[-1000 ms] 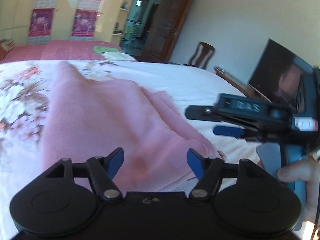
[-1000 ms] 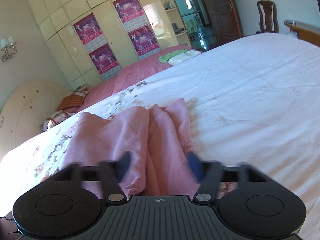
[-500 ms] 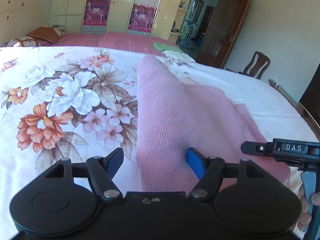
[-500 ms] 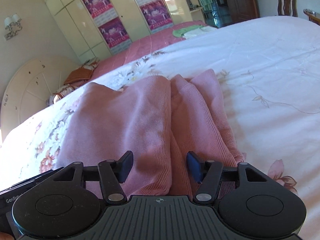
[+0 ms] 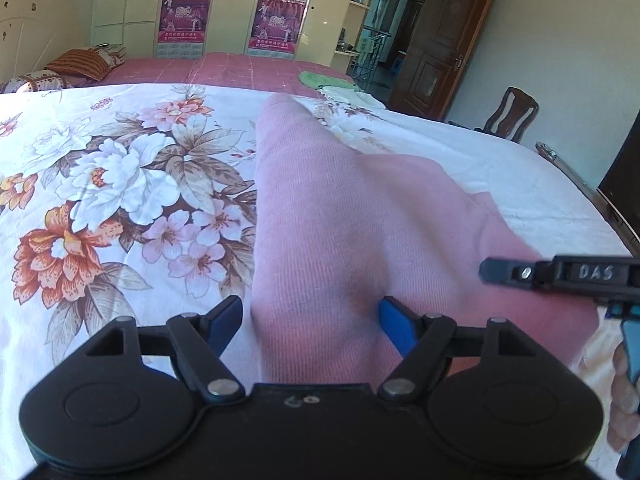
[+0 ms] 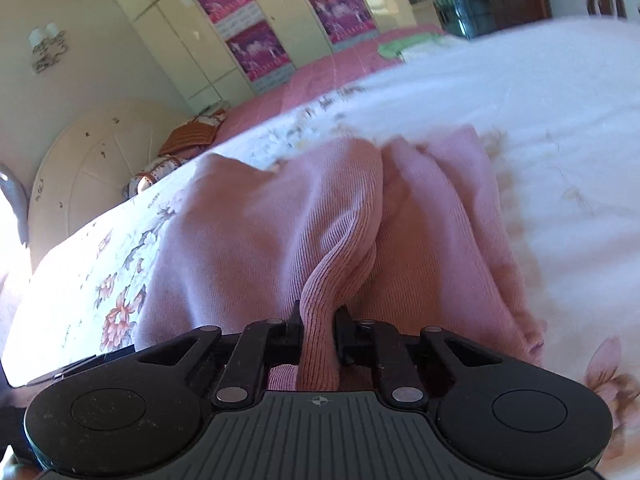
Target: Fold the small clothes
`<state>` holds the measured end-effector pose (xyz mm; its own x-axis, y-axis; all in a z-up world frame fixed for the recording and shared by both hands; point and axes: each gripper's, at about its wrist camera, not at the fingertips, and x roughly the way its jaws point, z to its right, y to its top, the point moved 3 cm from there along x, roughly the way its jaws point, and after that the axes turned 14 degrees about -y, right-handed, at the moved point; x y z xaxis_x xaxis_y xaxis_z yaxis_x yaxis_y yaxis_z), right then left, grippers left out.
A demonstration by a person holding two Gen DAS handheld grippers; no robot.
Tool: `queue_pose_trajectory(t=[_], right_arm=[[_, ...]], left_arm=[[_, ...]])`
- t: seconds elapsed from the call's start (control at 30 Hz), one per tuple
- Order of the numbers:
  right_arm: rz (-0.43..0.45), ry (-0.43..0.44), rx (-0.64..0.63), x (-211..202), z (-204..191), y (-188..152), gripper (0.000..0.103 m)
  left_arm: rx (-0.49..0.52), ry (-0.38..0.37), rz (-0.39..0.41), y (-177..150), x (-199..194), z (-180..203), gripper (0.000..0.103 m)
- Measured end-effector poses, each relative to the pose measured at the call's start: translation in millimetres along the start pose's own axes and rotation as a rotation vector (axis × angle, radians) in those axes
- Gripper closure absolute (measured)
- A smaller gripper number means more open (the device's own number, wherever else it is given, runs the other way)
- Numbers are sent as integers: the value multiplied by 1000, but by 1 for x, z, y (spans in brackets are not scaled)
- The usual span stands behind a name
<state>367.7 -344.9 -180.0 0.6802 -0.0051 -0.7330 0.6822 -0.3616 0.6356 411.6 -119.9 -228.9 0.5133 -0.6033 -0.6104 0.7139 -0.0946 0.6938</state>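
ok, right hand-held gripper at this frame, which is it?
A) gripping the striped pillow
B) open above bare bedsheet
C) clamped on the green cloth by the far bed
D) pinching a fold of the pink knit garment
D: in the right wrist view the right hand-held gripper has its jaws closing tight on a bunched ridge of the pink knit garment, which rises up between them off the floral bedsheet.

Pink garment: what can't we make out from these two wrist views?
- Near hem of the pink garment: left wrist view, hidden under the left gripper body.
- Garment type and sleeves: both views, bunched folds hide the outline.
- Fabric inside the right gripper: right wrist view, how much is pinched is hidden by the fingers.
- Far bedsheet pattern: right wrist view, blurred.
- Right gripper's fingertips: left wrist view, cut off by the right edge.
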Motion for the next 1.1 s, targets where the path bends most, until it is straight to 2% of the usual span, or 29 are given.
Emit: queue_pose_trajectory(t=[0.1,0.17,0.27,0.37,0.43,0.53,0.6,0.73,0.9,1.1], right_arm=[[83,-34,-55,-24,2,12,91],[104,-68,-78,-35,9,15,92],[66,-104,-68,-33,30,7,91],[-7,-175,-104,-10,40,-20,91],[0,-167,-73,-12,43,-25,91],[-7,-131,-49,-22,44,-16,81],[8,-122,-45,-27,44,-6,79],[4,-96,-3,-23,46,10,67],[-10,-86,3,0,43,38,66],[-51,-76,6,44,41,65,66]], left_arm=[[19,-29,20,7,-4,12,28],[38,-48,27,9,-5,22,28],[72,-47,6,3,2,33,28],[90,-33,-70,-13,21,32,25],[54,-49,-66,-18,20,26,24],[55,-48,-73,-15,17,25,24],[47,-51,-74,-11,13,24,24],[40,-44,-46,0,3,22,26],[2,-33,7,26,-5,14,26],[-46,-1,20,55,23,-5,26]])
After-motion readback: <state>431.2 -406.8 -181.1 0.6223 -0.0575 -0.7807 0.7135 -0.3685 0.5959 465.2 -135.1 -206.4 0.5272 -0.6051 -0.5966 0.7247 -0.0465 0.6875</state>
